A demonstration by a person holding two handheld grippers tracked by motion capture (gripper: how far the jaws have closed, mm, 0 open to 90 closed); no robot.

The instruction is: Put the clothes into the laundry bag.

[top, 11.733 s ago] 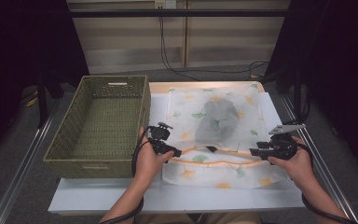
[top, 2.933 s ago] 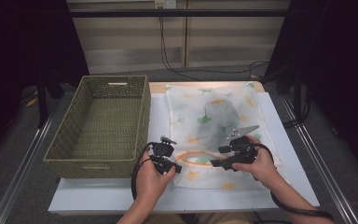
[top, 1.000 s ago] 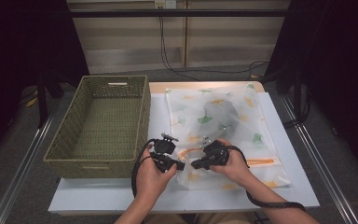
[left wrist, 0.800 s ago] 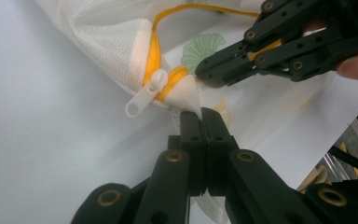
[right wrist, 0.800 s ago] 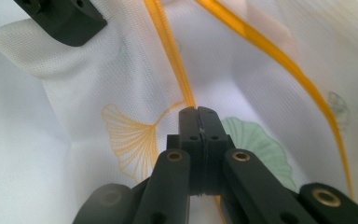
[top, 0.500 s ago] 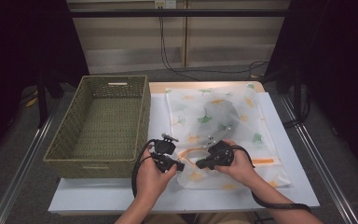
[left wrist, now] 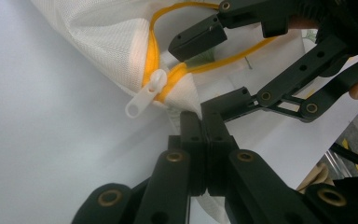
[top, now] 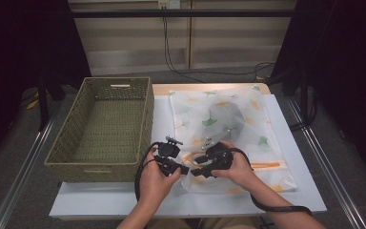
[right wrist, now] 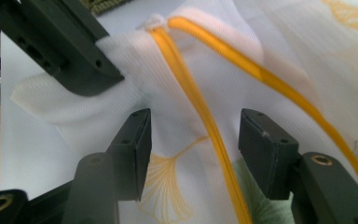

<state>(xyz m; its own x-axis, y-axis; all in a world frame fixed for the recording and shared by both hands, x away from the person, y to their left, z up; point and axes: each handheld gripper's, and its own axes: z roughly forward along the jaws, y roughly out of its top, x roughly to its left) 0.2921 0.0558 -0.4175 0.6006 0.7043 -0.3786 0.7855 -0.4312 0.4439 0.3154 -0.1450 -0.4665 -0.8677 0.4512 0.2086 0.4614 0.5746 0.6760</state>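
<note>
A white mesh laundry bag (top: 228, 129) printed with ginkgo leaves lies flat on the table, a grey garment (top: 231, 117) inside it. Its orange zipper (right wrist: 200, 116) runs along the near edge, and the two tapes part from the white slider (left wrist: 145, 93) at the bag's left corner. My left gripper (left wrist: 204, 119) is shut on the mesh of that corner, just below the slider; in the high view the left gripper (top: 177, 168) sits at the bag's near-left corner. My right gripper (right wrist: 193, 140) is open, its jaws astride one zipper tape, close beside the left one (top: 199, 171).
A green woven basket (top: 107, 126) stands empty on the left, close to the bag's left edge. The white table top (top: 100, 202) ends just in front of my hands. Cables trail from both grippers toward the near edge.
My right gripper has travelled left along the zipper from the bag's right end to the left corner, beside the left gripper. The left gripper has held its place.
</note>
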